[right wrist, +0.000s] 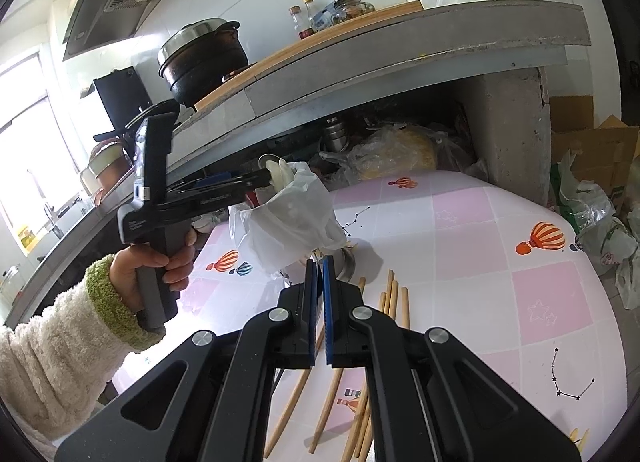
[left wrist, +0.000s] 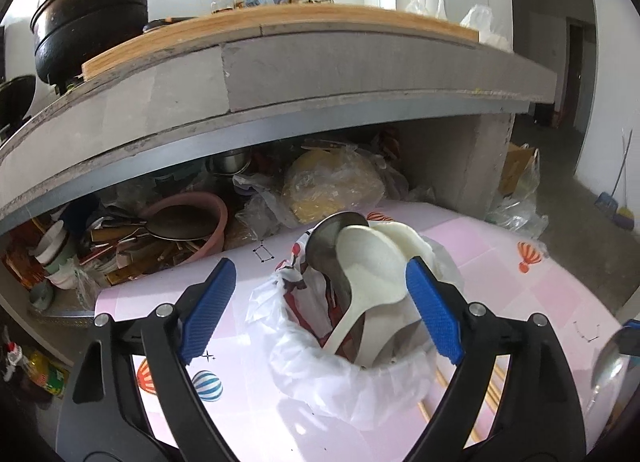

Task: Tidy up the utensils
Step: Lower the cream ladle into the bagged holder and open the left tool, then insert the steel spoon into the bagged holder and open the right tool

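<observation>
On the balloon-print counter [left wrist: 500,262], the bag-lined holder [left wrist: 352,378] keeps the white spoons [left wrist: 368,270] and a steel ladle [left wrist: 332,234]. The left gripper [left wrist: 320,306] stands open around the spoons, gripping nothing; I judge it should back off straight, sparing the bag. The right gripper [right wrist: 319,306] is closed, apparently on a metal spoon [left wrist: 610,362], over loose chopsticks [right wrist: 394,302].

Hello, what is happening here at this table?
A person is sorting utensils with a tool in each hand. The left tool is open around the white spoon, which already stands with a metal ladle in the bag-lined holder. The right tool is shut, seemingly on a metal spoon. Wooden chopsticks lie on the table.
</observation>
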The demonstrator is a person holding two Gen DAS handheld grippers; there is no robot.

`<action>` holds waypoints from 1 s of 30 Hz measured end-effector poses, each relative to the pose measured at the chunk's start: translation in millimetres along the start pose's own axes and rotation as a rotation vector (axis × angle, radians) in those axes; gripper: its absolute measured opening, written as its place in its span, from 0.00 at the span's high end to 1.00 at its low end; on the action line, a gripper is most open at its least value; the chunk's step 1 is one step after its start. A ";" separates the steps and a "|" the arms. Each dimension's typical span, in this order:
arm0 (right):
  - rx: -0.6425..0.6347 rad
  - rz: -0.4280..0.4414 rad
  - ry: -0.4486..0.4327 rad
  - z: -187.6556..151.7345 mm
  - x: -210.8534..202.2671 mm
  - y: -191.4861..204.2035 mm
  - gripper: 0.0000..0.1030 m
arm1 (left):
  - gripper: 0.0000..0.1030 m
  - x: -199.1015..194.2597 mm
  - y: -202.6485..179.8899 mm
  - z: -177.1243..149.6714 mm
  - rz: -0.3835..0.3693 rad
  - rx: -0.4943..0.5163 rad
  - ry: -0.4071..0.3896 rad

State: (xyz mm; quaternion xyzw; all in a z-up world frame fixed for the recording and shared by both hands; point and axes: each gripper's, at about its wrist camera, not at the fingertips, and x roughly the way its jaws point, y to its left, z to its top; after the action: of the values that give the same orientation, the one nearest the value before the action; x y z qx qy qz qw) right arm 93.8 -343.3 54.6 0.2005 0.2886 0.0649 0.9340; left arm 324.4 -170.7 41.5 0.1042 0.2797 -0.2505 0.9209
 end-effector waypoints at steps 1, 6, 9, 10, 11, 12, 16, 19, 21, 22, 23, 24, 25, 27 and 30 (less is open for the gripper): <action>-0.002 -0.002 -0.002 0.1 -0.6 0.4 0.97 | 0.19 -5.2 2.2 -0.5 -0.011 -0.011 -0.008; -0.013 -0.006 -0.012 3.1 -3.4 4.2 0.97 | 0.19 -27.9 13.0 -4.0 -0.039 -0.068 -0.042; -0.030 -0.006 -0.029 10.7 -6.6 9.2 0.97 | 0.19 -41.9 20.0 -10.8 -0.036 -0.098 -0.052; -0.042 -0.003 -0.038 15.3 -8.7 11.8 0.97 | 0.19 -47.4 22.3 -14.4 -0.030 -0.106 -0.058; -0.053 0.000 -0.050 20.8 -11.0 14.5 0.97 | 0.19 -51.3 25.0 -17.2 -0.024 -0.113 -0.061; -0.063 0.002 -0.059 25.4 -12.9 17.0 0.97 | 0.19 -54.9 26.5 -19.6 -0.019 -0.117 -0.061; -0.123 0.026 -0.113 56.5 -21.7 31.1 0.97 | 0.19 -75.3 38.5 -36.7 0.015 -0.148 -0.068; -0.176 0.042 -0.163 84.1 -26.7 44.6 0.97 | 0.19 -88.9 50.8 -51.5 0.031 -0.187 -0.067; -0.213 0.047 -0.190 100.9 -26.7 54.4 0.97 | 0.19 -96.3 58.7 -61.8 0.046 -0.209 -0.061; -0.229 0.049 -0.201 110.6 -25.6 59.1 0.97 | 0.19 -100.3 62.5 -68.0 0.056 -0.219 -0.059; -0.245 0.053 -0.213 120.2 -24.3 63.3 0.97 | 0.19 -103.5 65.8 -73.5 0.065 -0.226 -0.057; -0.254 0.054 -0.222 126.7 -23.9 66.8 0.97 | 0.19 -105.3 68.7 -77.1 0.074 -0.230 -0.055; -0.269 0.052 -0.236 136.9 -21.4 71.8 0.97 | 0.19 -107.9 71.6 -81.6 0.083 -0.235 -0.053; -0.287 0.048 -0.253 151.6 -15.4 78.8 0.97 | 0.19 -113.1 78.1 -91.7 0.097 -0.251 -0.046; -0.331 0.019 -0.264 171.3 2.6 88.9 0.97 | 0.19 -118.2 85.8 -102.1 0.117 -0.264 -0.036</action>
State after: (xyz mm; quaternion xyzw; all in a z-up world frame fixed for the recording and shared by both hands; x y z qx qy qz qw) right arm 192.2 -319.4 218.9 0.0540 0.1472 0.0935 0.9832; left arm 236.9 -16.0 29.1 -0.0064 0.2870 -0.1593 0.9446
